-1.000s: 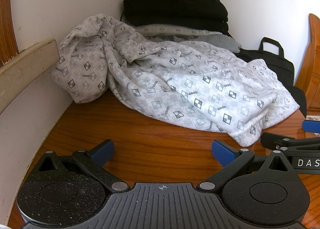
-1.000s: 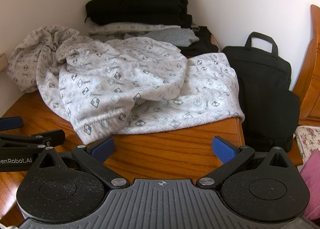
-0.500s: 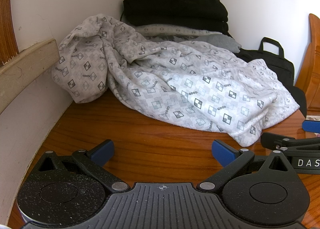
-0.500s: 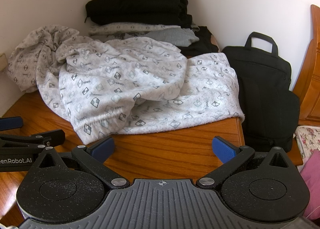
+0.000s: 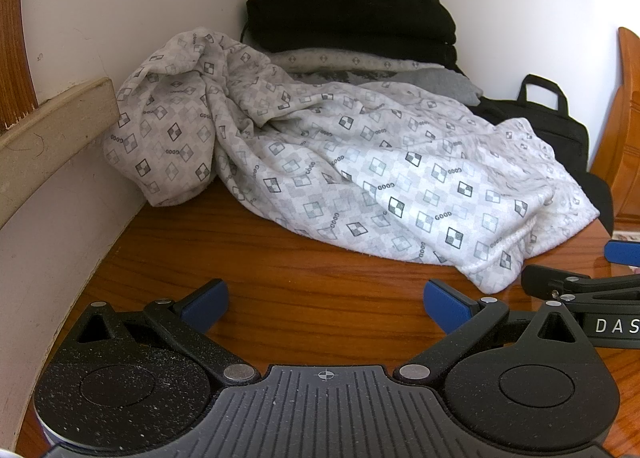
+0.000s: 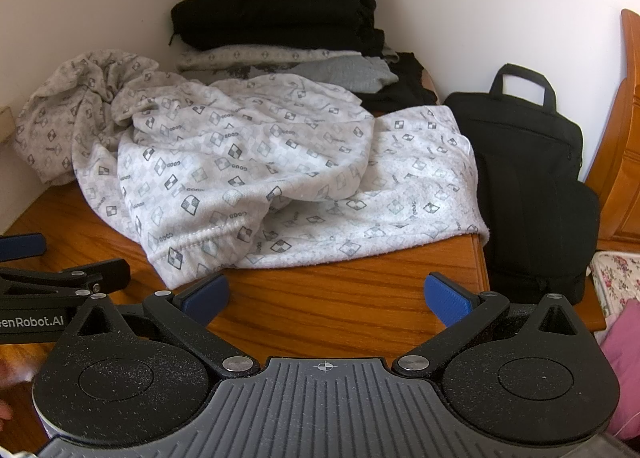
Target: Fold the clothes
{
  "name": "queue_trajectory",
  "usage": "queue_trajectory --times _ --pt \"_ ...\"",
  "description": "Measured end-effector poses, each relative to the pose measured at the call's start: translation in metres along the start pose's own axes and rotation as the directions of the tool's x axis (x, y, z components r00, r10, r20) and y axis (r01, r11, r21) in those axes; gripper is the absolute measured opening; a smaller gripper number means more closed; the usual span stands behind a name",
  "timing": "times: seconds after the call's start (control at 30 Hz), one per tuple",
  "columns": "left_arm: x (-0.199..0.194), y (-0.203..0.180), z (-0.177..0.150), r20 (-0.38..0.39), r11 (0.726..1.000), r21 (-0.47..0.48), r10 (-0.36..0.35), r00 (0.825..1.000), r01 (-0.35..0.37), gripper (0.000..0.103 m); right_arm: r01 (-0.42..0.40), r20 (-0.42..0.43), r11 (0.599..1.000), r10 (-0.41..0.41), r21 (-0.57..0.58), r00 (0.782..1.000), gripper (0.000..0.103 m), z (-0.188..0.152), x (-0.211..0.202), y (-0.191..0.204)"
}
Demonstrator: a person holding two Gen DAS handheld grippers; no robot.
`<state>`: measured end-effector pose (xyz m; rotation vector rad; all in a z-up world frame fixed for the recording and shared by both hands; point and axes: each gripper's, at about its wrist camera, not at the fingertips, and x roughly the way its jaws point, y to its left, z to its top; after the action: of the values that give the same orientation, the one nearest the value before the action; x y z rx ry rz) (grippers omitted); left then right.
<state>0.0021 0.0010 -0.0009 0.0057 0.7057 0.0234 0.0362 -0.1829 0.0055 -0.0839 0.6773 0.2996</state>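
A wooden table (image 5: 304, 298) is set into a white-walled corner. Most of its far half is covered by a crumpled white garment (image 5: 360, 177) printed with grey checked diamonds. One bunched end is pressed against the left wall, while the opposite end is draped over the table's right edge (image 6: 472, 217). A hem is seen lying nearest the front, toward the middle of the table.

In the far corner a stack of folded clothes (image 6: 280, 17) is piled, black items over grey ones, touched by the garment's far side. A black bag (image 6: 528, 177) is stood upright just beyond the right edge.

Near the front edge, the left gripper (image 5: 326, 300) is held above bare wood, jaws spread wide, nothing between them. The right gripper (image 6: 326, 292) is held just beside it, jaws likewise spread, its left blue pad (image 6: 206, 292) close to the hem; contact cannot be told.
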Motion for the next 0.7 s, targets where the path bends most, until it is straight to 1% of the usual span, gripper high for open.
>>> queue_trajectory --times 0.57,0.7 --pt "-0.007 -0.002 -0.002 0.001 1.000 0.005 0.005 1.000 -0.005 0.103 0.000 0.000 1.000 0.000 -0.002 1.000 0.103 0.000 0.000 0.000" --pt "-0.010 0.001 0.002 -0.002 0.999 -0.042 0.013 1.000 -0.013 0.103 0.000 0.000 1.000 0.000 -0.003 1.000 0.103 0.000 0.001 0.001"
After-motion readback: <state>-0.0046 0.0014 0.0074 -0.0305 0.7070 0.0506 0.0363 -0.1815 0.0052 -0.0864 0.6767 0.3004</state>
